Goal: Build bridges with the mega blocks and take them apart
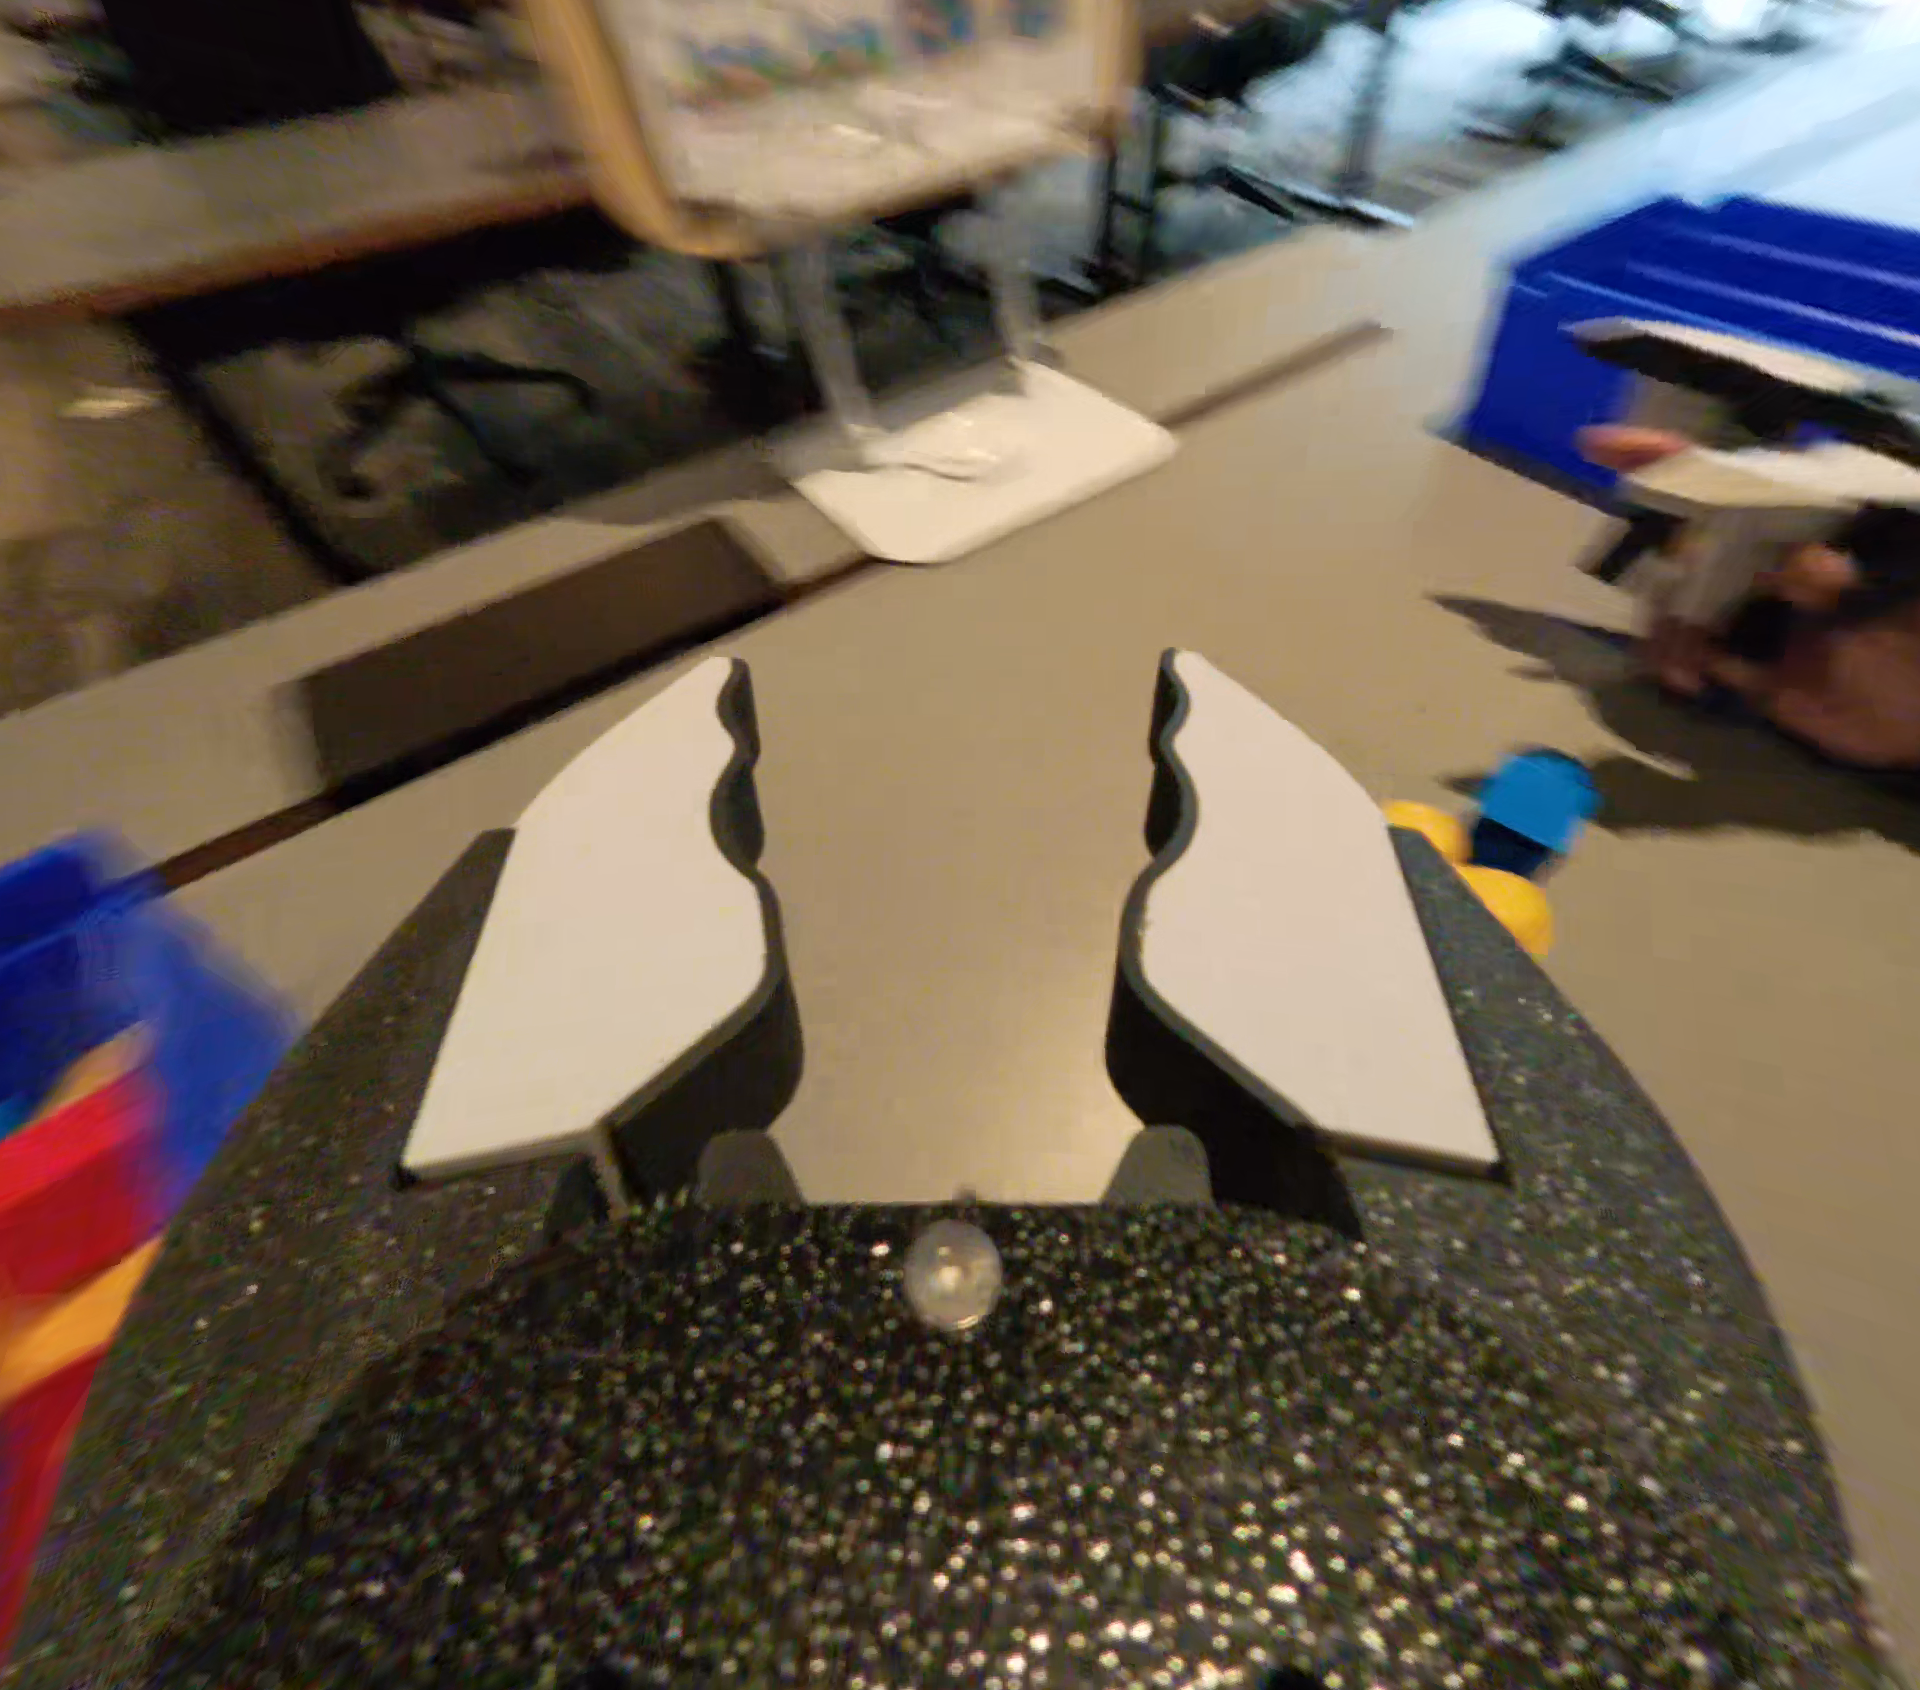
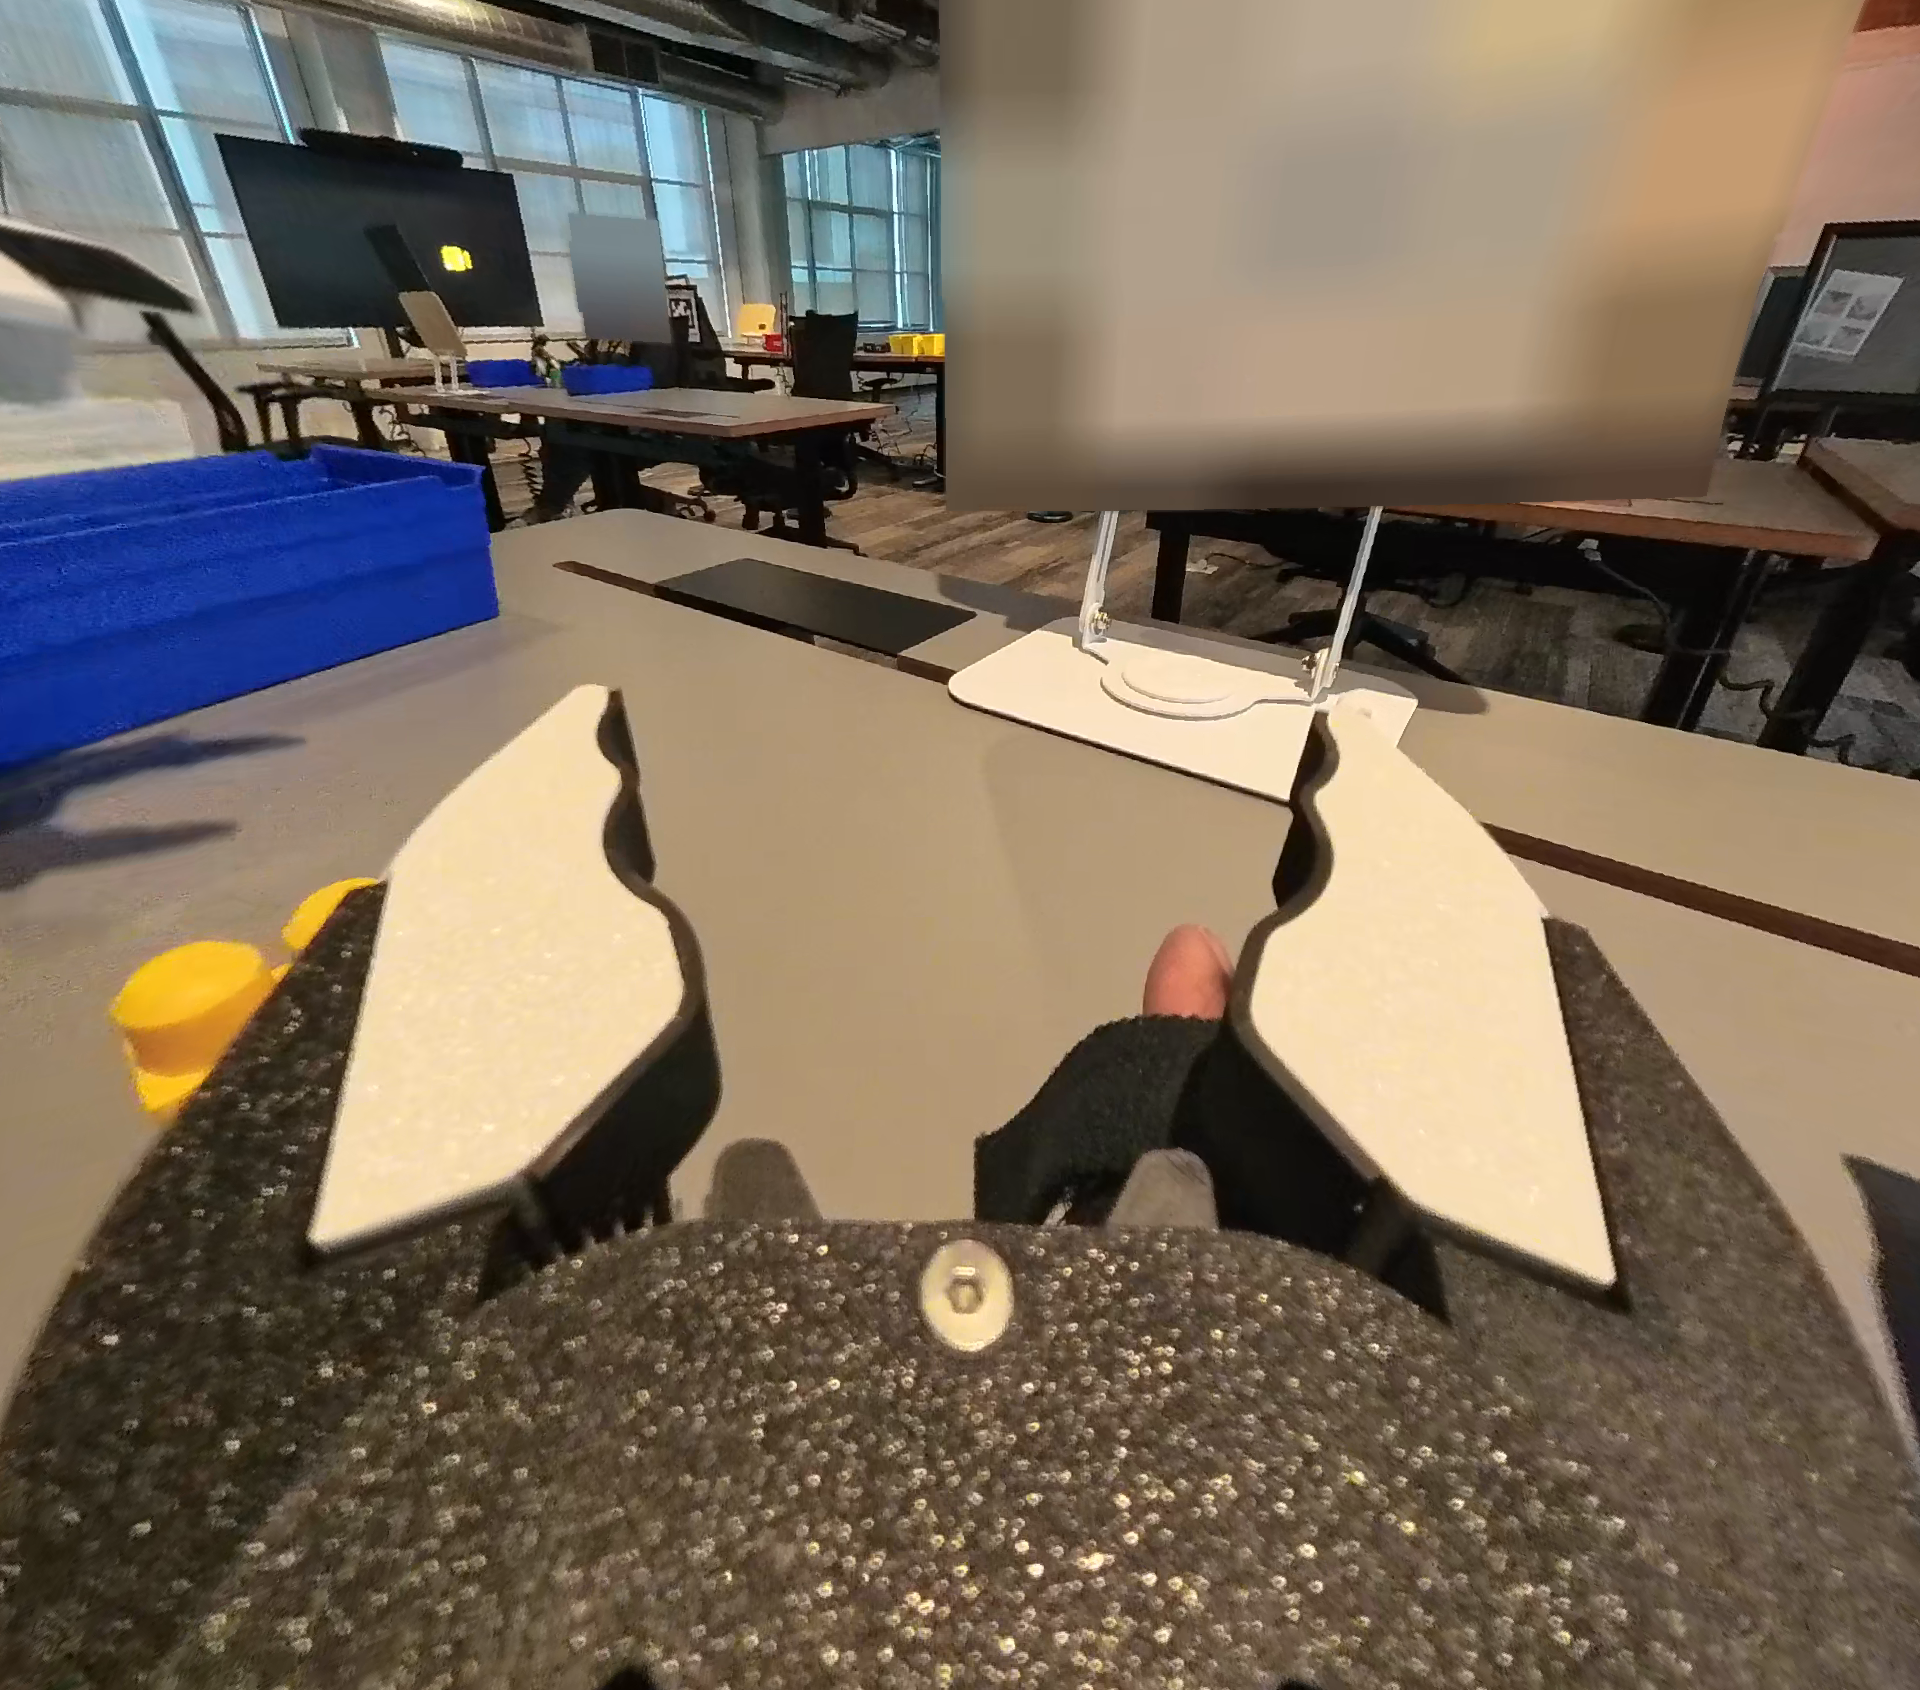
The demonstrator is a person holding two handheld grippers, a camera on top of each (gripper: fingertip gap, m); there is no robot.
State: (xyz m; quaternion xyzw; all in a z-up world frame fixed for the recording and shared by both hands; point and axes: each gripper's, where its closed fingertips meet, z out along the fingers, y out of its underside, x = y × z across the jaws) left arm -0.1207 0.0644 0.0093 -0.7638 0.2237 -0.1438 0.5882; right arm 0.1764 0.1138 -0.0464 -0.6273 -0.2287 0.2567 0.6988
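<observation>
My left gripper (image 1: 951, 684) is open and empty over bare grey table (image 1: 1247, 601). A yellow block (image 1: 1496, 897) with a blue block (image 1: 1538, 804) on it sits just right of its right finger. A blurred pile of blue, red and orange blocks (image 1: 83, 1121) lies at the lower left. The right gripper (image 1: 1745, 487) shows far right, held by a hand. In the right wrist view my right gripper (image 2: 961, 715) is open and empty above the table (image 2: 883, 861). A yellow block (image 2: 197, 1017) sits left of its left finger. A gloved thumb (image 2: 1184, 986) shows between the fingers.
A blue bin (image 2: 229, 560) stands at the back left of the table; it also shows in the left wrist view (image 1: 1683, 310). A white stand base (image 2: 1174, 705) with an upright board is at the far edge, beside a black plate (image 2: 821, 601). The left wrist view is motion-blurred. My right tips are roughly 15 cm from the yellow block (image 2: 197, 1017).
</observation>
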